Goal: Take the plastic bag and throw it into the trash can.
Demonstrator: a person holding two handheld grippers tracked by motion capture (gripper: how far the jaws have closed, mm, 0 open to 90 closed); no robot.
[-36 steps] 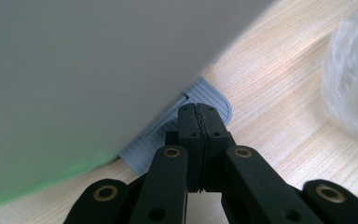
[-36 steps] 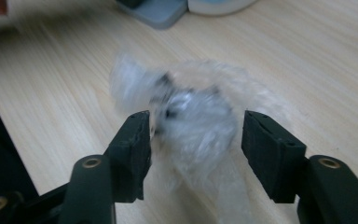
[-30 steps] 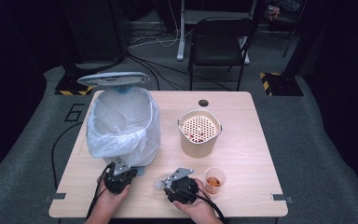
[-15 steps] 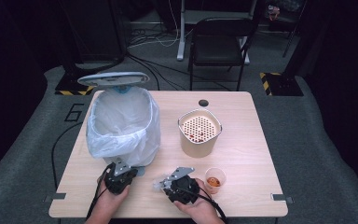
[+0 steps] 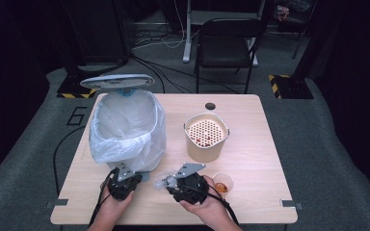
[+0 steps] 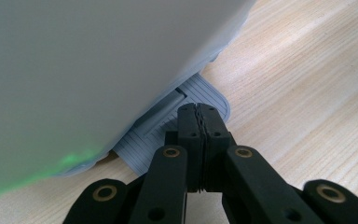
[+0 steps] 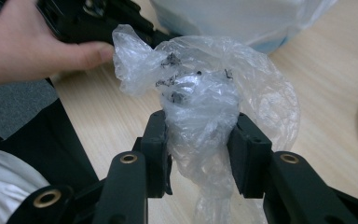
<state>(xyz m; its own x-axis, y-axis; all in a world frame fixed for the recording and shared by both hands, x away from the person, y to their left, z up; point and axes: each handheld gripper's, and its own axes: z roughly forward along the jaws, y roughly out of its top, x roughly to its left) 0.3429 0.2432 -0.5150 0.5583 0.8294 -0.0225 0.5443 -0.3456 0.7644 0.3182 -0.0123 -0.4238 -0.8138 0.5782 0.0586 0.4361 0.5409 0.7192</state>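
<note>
A pedal bin (image 5: 125,130) lined with a white bag stands at the table's left, its grey lid (image 5: 117,81) raised. My left gripper (image 5: 124,172) (image 6: 199,109) is shut, its tips resting on the bin's grey ribbed pedal (image 6: 168,135). To its right, my right gripper (image 5: 171,183) (image 7: 199,140) is shut on a crumpled wad of clear plastic (image 7: 200,79) (image 5: 163,182) with dark specks. Its jaws have just been closing on the wad, which now hangs just above the tabletop.
A beige pot (image 5: 206,137) with a perforated insert and some red bits stands mid-table. A small clear cup (image 5: 222,183) with orange contents sits right beside my right hand. The wooden table (image 5: 250,192) has a cable hole (image 5: 210,106) at its back; a chair (image 5: 226,43) stands behind it.
My right gripper has risen a little with the plastic wad in it. The left gripper has stayed on the pedal and the lid is still up.
</note>
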